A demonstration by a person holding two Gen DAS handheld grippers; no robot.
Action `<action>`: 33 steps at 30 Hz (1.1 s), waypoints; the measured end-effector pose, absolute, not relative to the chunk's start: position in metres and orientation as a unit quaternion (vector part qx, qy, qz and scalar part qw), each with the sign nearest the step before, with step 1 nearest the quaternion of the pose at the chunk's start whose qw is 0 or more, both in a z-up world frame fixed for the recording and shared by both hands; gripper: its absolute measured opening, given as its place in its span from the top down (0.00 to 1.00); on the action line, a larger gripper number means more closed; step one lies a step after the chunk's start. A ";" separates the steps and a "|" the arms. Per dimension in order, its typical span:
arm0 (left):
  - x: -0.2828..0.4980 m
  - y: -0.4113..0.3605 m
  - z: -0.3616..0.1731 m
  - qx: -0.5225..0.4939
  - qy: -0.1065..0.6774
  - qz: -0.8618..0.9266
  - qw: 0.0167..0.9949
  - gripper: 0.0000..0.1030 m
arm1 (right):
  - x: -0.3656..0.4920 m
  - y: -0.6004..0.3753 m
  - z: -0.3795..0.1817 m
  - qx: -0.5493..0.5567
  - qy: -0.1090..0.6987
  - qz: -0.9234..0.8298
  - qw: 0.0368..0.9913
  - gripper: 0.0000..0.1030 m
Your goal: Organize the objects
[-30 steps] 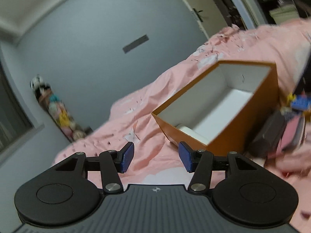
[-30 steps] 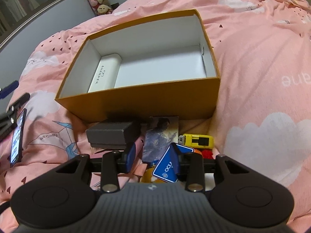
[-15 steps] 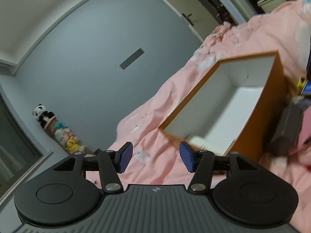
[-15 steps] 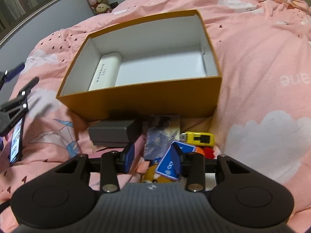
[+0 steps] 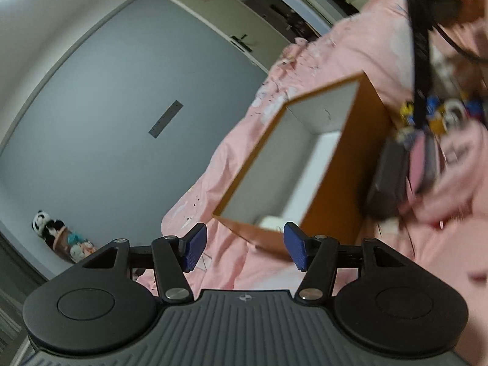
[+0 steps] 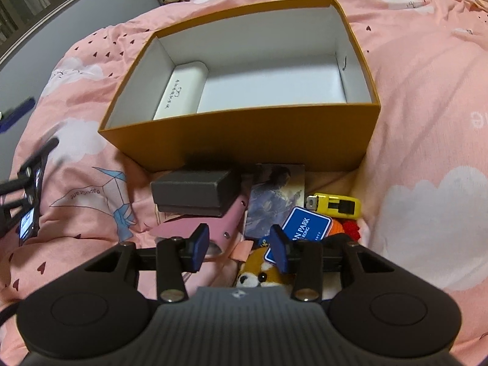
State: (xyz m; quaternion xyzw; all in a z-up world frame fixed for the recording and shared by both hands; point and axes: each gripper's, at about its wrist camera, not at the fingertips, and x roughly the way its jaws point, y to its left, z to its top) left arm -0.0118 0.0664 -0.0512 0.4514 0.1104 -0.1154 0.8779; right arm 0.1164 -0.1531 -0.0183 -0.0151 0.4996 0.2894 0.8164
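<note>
Both grippers, left (image 5: 242,245) and right (image 6: 241,248), gape, holding nothing. Left has swung up and away, seemingly retreating; clutter (image 6: 305,210) waits before the box (image 6: 244,140), right hovering above.

We see our left gripper (image 5: 243,246) and right gripper (image 6: 239,246) alike: blue ribbed pads (image 5: 295,245) on black linkage arms with silver screws, round black discs, and a ridged grey body bearing a small compass mark.
</note>
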 end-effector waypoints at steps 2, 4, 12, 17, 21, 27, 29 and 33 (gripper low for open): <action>-0.014 0.066 -0.062 0.466 0.108 -0.118 0.870 0.33 | 0.116 -0.152 -0.019 -0.017 0.500 0.290 0.816 0.55; -0.012 0.066 -0.070 0.474 0.112 -0.122 0.865 0.33 | 0.116 -0.151 -0.019 -0.020 0.501 0.289 0.816 0.55; 0.042 0.104 -0.051 0.417 0.135 -0.060 0.897 0.33 | 0.118 -0.148 -0.019 -0.028 0.501 0.281 0.818 0.55; 0.059 0.114 -0.013 0.370 0.125 -0.042 0.920 0.33 | 0.121 -0.145 -0.022 -0.027 0.506 0.281 0.815 0.54; 0.059 0.105 -0.005 0.344 0.141 -0.071 0.926 0.33 | 0.120 -0.142 -0.021 -0.031 0.503 0.290 0.814 0.54; 0.028 0.099 -0.011 0.338 0.136 -0.105 0.925 0.34 | 0.123 -0.147 -0.023 -0.021 0.506 0.283 0.815 0.54; 0.008 0.089 -0.026 0.371 0.116 -0.112 0.914 0.34 | 0.123 -0.148 -0.023 -0.018 0.507 0.281 0.814 0.54; -0.018 0.074 -0.054 0.413 0.088 -0.128 0.897 0.34 | 0.123 -0.147 -0.025 -0.019 0.511 0.279 0.813 0.54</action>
